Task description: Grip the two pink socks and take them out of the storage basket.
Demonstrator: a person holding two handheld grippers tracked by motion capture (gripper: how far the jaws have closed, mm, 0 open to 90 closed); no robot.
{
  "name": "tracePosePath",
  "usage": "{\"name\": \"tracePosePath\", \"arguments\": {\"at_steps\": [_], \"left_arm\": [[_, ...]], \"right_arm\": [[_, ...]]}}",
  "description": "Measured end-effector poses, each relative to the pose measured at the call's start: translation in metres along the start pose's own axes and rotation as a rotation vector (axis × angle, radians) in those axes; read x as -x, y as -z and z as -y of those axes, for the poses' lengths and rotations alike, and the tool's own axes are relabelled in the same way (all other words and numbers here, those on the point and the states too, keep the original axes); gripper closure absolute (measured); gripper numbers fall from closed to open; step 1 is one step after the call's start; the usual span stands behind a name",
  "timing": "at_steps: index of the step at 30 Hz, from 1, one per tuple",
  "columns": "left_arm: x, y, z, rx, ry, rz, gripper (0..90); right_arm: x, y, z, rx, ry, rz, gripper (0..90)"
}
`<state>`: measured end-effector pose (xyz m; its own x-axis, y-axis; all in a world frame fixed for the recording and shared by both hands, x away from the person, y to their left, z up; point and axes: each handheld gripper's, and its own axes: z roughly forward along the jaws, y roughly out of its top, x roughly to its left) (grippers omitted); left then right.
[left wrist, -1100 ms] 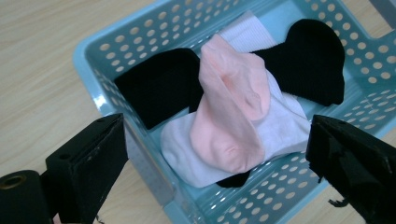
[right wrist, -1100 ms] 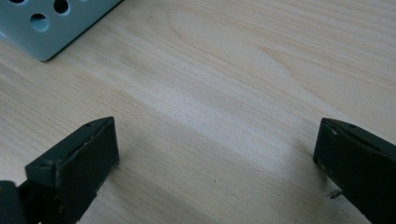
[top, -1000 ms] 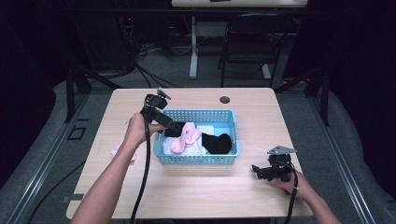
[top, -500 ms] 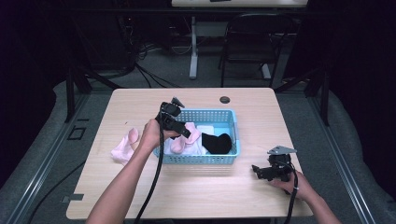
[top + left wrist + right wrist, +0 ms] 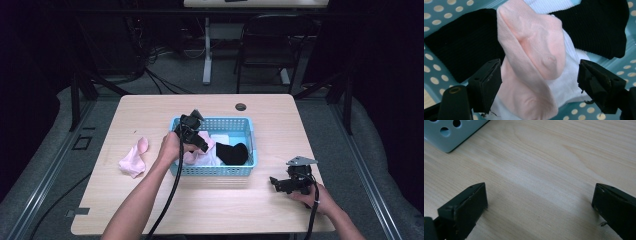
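Note:
A light blue basket (image 5: 215, 171) on the wooden table holds a pink sock (image 5: 194, 158), a black sock (image 5: 232, 152) and a white sock (image 5: 220, 139). My left gripper (image 5: 202, 145) dips into the basket's left half. In the left gripper view the pink sock (image 5: 534, 52) lies between the jaws of my left gripper (image 5: 539, 85), on top of the white sock (image 5: 566, 87) and the black sock (image 5: 464, 47). The jaws have just been closing and stand apart around the pink sock without pinching it. My right gripper (image 5: 274, 182) rests open on the table at the right, with bare wood between the jaws of my right gripper (image 5: 540, 205).
A second pink sock (image 5: 134, 159) lies loose on the table left of the basket. A dark round grommet (image 5: 241, 106) sits near the table's far edge. The basket's corner (image 5: 446, 132) shows at the top left of the right gripper view. Chairs and cables stand beyond the table.
My left hand has moved right and down, from the basket's left end to over the socks inside. The pink sock on the table has come out from behind that arm. The right gripper has stayed put.

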<state>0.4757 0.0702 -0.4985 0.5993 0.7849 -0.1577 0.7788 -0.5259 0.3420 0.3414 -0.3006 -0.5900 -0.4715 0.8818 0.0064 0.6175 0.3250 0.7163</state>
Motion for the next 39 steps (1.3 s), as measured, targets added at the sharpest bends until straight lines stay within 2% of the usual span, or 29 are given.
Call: {"name": "tracePosePath", "arguments": {"at_steps": [5,10,16,20,22,28,34,39], "left_arm": [[-0.002,-0.01,-0.003,-0.029,0.025,-0.013,27.4],[-0.001,-0.017,-0.004,-0.057,0.027,-0.031,38.2],[0.0,-0.021,-0.003,-0.07,0.025,-0.047,59.9],[-0.003,-0.019,0.0,-0.05,0.023,-0.058,75.1],[-0.005,-0.018,0.002,-0.032,0.024,-0.061,79.6],[-0.01,-0.007,0.01,0.026,0.027,-0.054,81.4],[-0.011,0.016,0.015,0.095,0.004,-0.067,81.3],[-0.011,0.028,0.018,0.119,-0.004,-0.071,81.4]], "right_arm": [[0.0,0.0,0.0,-0.002,0.002,-0.001,0.0],[0.0,0.0,0.0,-0.002,0.003,-0.001,0.0],[0.0,0.0,0.0,-0.002,0.003,-0.002,0.0],[0.0,0.0,0.0,-0.002,0.003,-0.003,0.0],[0.0,0.0,0.0,-0.002,0.004,-0.002,0.0],[0.0,0.001,0.0,-0.005,0.005,-0.001,0.0],[0.0,0.0,0.0,-0.003,0.004,-0.003,0.0],[0.0,0.001,0.0,-0.005,0.006,-0.001,0.0]]}}
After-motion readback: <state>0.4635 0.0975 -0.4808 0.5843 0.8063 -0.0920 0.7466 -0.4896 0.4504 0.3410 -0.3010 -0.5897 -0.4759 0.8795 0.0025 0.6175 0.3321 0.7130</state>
